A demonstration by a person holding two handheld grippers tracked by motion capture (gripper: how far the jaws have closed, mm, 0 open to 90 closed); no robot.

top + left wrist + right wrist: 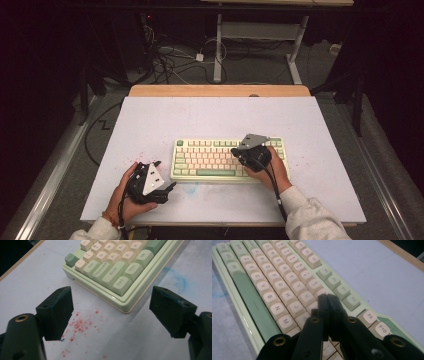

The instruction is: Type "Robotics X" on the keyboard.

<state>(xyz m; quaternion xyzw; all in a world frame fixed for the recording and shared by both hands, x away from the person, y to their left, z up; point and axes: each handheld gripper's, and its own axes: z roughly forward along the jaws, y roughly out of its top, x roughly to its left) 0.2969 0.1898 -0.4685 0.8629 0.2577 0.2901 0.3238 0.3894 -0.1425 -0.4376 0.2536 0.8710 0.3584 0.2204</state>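
A pale green keyboard point(227, 159) with cream and green keys lies on the white table top point(200, 115). My right gripper point(327, 298) is shut, its tips low over the cream keys near the number row of the keyboard point(274, 290); in the high view the right gripper point(236, 151) sits over the keyboard's right half. My left gripper point(165, 175) rests on the table left of the keyboard, held in a hand. It is open, its pads point(60, 307) wide apart with nothing between them, facing the keyboard's point(117, 275) Ctrl corner.
Red specks point(80, 325) and a faint blue smear point(175, 280) mark the table near the keyboard's left corner. A wooden edge point(220, 90) runs along the table's far side. Cables and a desk frame point(217, 45) lie on the floor beyond.
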